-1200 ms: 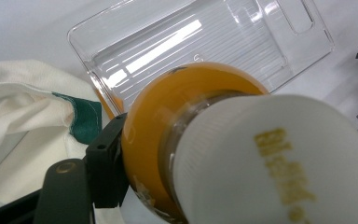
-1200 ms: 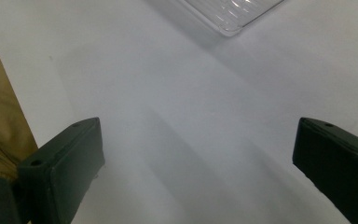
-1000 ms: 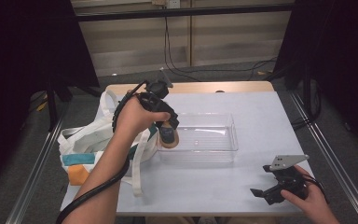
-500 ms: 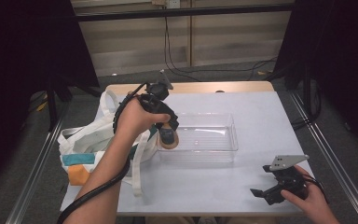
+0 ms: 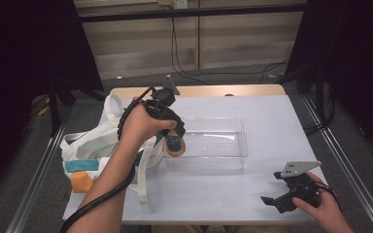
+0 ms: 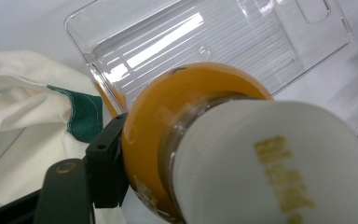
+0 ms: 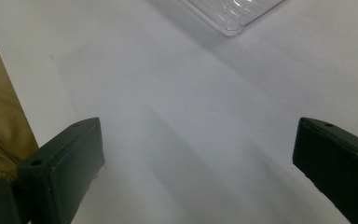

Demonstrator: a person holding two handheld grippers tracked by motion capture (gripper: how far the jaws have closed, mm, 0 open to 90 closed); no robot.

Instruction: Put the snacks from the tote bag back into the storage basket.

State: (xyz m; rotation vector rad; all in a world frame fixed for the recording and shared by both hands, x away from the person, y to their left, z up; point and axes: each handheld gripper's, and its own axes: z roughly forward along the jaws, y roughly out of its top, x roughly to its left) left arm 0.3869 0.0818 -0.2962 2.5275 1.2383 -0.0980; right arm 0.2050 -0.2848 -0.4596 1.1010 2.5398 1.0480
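I have the left gripper (image 5: 175,141) clamped on a small bottle (image 6: 200,140) of orange liquid with a white ribbed cap; in the left gripper view the bottle takes up the lower middle of the frame, cap toward the camera, with one black jaw pressed against its left side. In the high view the bottle sits at the centre of the frame, held just at the left end of the clear plastic tray (image 5: 233,145), low over its near-left corner; I cannot tell whether it touches the rim.

The tray lies in the middle of the grey table (image 5: 272,111), long side across the frame. Its ribbed floor shows bare through the walls in the left gripper view, upper half of the frame, with nothing lying in it.

At the left edge of the high view a white cloth bag (image 5: 90,145) slumps over the table's side, straps trailing toward the tray, with a teal item and an orange one showing at its mouth.

My right gripper (image 5: 279,199) rests at the lower right, well apart from the tray, jaws spread wide over bare table.
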